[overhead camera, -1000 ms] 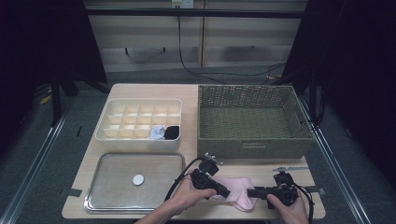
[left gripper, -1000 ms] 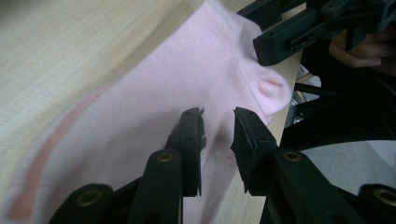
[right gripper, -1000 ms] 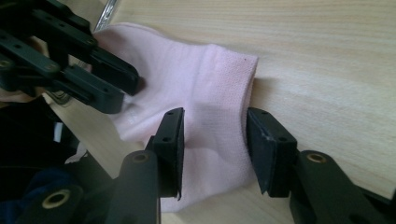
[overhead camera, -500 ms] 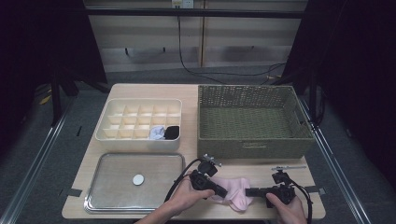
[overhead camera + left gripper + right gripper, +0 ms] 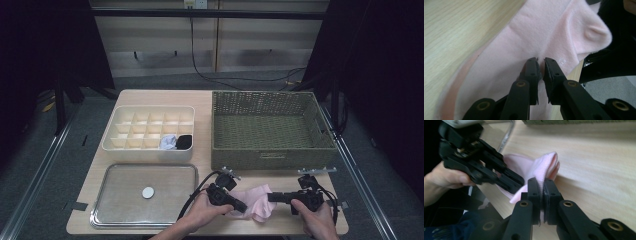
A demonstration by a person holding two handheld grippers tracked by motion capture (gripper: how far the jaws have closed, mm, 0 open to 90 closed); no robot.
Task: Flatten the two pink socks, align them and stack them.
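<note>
A pink sock (image 5: 256, 201) lies bunched near the table's front edge, between my two grippers. My left gripper (image 5: 241, 207) comes in from the left. Its jaws have just been closing and now pinch a fold of the sock (image 5: 536, 30) at their tips (image 5: 541, 62). My right gripper (image 5: 273, 196) faces it from the right. It is shut on the sock's doubled edge (image 5: 546, 163), held a little off the wood, with cloth squeezed between its pads (image 5: 541, 183). The left gripper (image 5: 519, 182) shows close by in the right gripper view.
A green wicker basket (image 5: 270, 152) stands at the back right. A cream divided box (image 5: 145, 150) at the left holds a pale blue roll and a black one. A lidded metal tray (image 5: 115, 200) with a white disc (image 5: 148, 192) sits front left.
Both grippers have closed on the sock. It has gone from lying flat to bunched up. The right gripper has risen slightly with its edge.
</note>
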